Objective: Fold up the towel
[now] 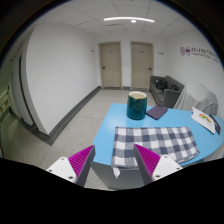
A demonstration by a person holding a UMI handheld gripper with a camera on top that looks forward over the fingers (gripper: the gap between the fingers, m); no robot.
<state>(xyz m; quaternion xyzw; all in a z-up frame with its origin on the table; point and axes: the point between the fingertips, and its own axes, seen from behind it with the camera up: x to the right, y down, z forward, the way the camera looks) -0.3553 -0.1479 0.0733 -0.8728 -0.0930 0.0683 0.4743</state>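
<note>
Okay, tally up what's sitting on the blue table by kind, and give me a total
Checked towel: 1
Dark green cup: 1
Dark flat notebook-like item: 1
White item at the far edge: 1
Total: 4
The open gripper hovers before the towel.

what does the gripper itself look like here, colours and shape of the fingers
The handheld two-finger gripper shows two fingers, each with a bright magenta pad on its inner face, tapering to a pointed, wedge-like tip. The other pad matches it. Pale grey finger bodies sit below the pads. No cables, markings or sleeve are visible.
</note>
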